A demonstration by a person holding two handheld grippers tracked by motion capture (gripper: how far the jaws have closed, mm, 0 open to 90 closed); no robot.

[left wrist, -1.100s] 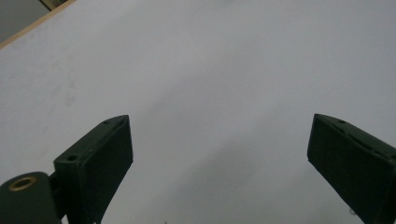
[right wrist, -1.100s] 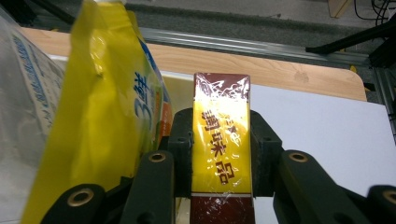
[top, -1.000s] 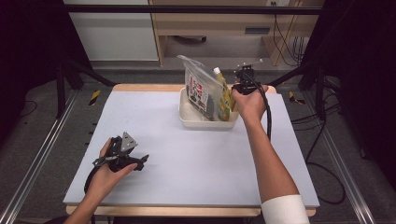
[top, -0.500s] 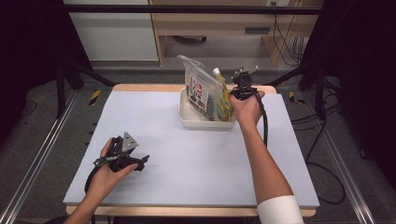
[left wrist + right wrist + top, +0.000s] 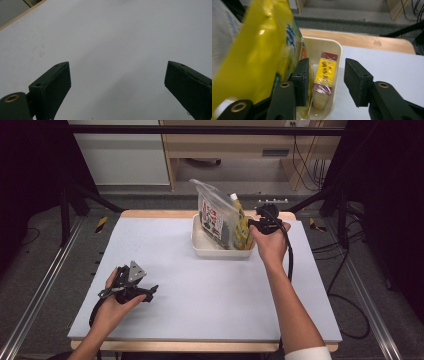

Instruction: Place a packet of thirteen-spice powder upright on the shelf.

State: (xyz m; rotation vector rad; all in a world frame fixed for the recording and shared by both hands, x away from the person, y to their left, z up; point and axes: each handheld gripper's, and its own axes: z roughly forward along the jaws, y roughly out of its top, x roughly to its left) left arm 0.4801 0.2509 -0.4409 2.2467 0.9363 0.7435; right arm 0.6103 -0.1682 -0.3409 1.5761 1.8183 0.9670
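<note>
At the table's far edge, the right claw (image 5: 325, 83) hangs half-spread, its jaws just having opened, gripping nothing, over a small yellow box (image 5: 325, 75) standing in the cream tray (image 5: 212, 251). The leaning yellow pouch (image 5: 262, 50) touches one pad and could topple if nudged. The left claw (image 5: 117, 87) rests spread wide and empty.

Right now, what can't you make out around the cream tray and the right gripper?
- Small yellow box with red ends in the cream plastic tray: print too small and blurred, right gripper view.
- Yellow pouch: top cut off by the frame edge, blurred, same view.
- Right gripper: jaw tips hidden by hand and pouch, high view.
- Clear printed bag: label too small, high view.
</note>
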